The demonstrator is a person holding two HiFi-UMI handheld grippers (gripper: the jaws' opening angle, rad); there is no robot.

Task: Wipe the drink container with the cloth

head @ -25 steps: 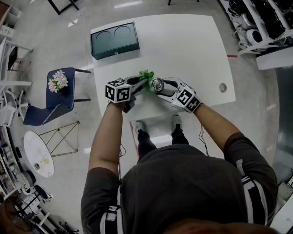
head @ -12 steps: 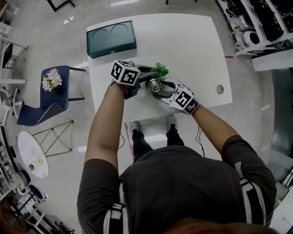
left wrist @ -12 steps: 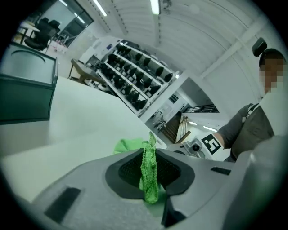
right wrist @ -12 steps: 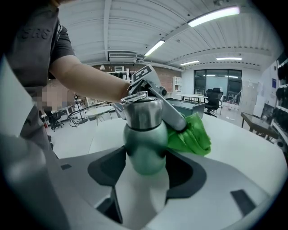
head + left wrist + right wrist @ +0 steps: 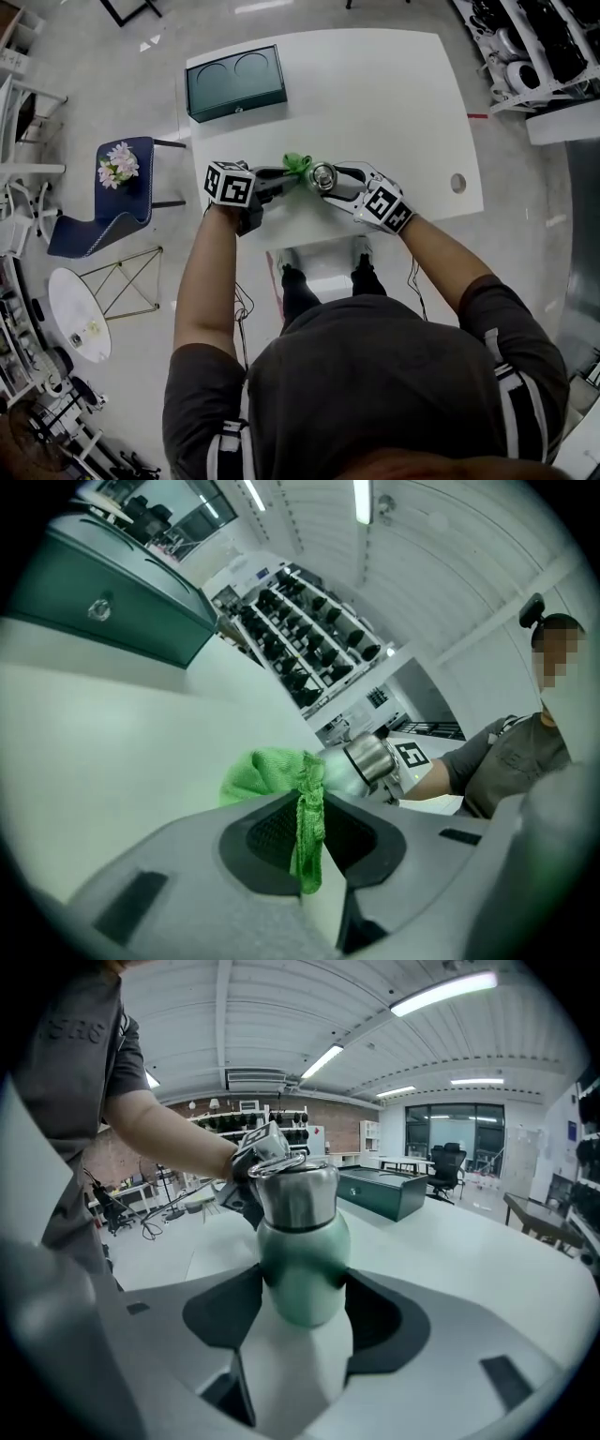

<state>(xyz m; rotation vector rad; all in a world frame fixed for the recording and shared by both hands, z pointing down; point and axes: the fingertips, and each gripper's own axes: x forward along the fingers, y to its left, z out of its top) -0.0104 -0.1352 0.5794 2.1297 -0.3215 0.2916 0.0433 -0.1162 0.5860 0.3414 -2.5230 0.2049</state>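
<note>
The bottle (image 5: pixel 302 1241), pale green with a steel cap, sits between the jaws of the right gripper (image 5: pixel 302 1290). The jaws stand wide and are clamped on its lower body, one pad on each side, and its cap end sticks out past the fingertips. From the head view the bottle (image 5: pixel 322 174) shows its cap upward, in front of the right gripper (image 5: pixel 339 180).

A green cloth (image 5: pixel 272 772) is pinched between the closed jaws of the left gripper (image 5: pixel 309 841). A strip of it hangs back between the pads, and the bunched part bulges out beyond the tips. This bunch appears to touch the side of the bottle (image 5: pixel 367 759), just beyond the left jaws.

The two grippers meet tip to tip over the near part of a white table (image 5: pixel 375 94). A dark green box (image 5: pixel 234 82) rests on the table well beyond the left gripper (image 5: pixel 286 174).
</note>
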